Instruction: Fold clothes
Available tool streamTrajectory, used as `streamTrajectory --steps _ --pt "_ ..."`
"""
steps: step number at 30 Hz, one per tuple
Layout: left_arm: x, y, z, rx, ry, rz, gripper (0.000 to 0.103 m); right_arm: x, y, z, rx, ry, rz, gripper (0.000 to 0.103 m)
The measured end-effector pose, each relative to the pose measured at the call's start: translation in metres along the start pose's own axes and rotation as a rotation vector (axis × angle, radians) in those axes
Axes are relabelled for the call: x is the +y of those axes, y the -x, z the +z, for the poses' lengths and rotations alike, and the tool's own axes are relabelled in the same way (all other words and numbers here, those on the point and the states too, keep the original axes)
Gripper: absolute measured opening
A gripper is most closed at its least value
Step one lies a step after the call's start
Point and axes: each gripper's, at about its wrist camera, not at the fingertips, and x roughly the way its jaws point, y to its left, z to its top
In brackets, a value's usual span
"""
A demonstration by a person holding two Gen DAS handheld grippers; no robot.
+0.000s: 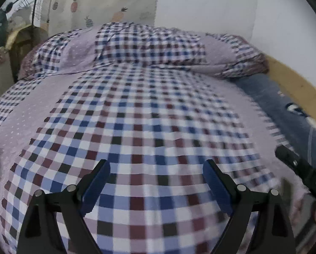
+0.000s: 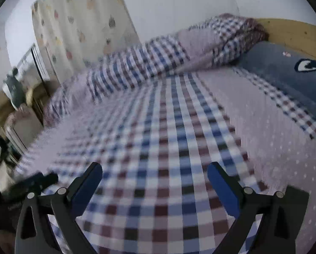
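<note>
Inspector A: Bedroom setting: a bed [image 1: 158, 116] under a checked cover in blue, maroon and white, with plain lilac dotted panels along both sides. A rolled quilt [image 1: 141, 44] of the same check lies across the far end. Behind it, a pale wall and a fruit-print curtain [image 1: 98, 2].

Inspector B: Confirmed. A dark blue cloth [image 2: 285, 72] with a white motif lies along the right edge of the bed, beside a wooden bed frame [image 2: 295, 33]. Whether it is a garment for folding, I cannot tell. A clothes rail [image 1: 35, 4] stands at far left.

Inspector A: Left tool [image 1: 155, 184]?

Inspector B: Jaws spread wide apart, blue pads facing each other, nothing between them, only the checked cover below.

Inspector A: Right tool [image 2: 154, 186]?

Inspector B: Likewise parted and empty, over the cover. Its dark body shows at the right edge of the left wrist view; the left tool's shows blurred at lower left of the right wrist view. Both pictures are motion-blurred
</note>
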Motion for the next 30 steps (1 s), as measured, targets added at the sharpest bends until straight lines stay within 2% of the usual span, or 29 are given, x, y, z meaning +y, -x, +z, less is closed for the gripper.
streamTrajectory --steps 4,10,15,23,30 --pt "0.001 -0.033 -0.013 0.035 0.014 0.034 0.092 0.001 -0.03 -0.018 0.044 0.049 -0.054 0.102" --pt "-0.004 -0.076 -0.023 0.081 -0.062 0.065 0.092 0.002 -0.08 -0.035 0.128 0.064 -0.083 0.102" --pt "0.002 -0.1 -0.031 0.128 -0.04 0.075 0.092 0.006 -0.109 -0.045 0.179 0.099 -0.111 0.102" --pt "0.001 -0.112 -0.042 0.153 -0.049 0.092 0.094 0.008 -0.144 -0.064 0.282 0.149 -0.149 0.102" --pt "-0.003 -0.119 -0.044 0.159 -0.072 0.105 0.097 0.005 -0.149 -0.067 0.286 0.15 -0.154 0.102"
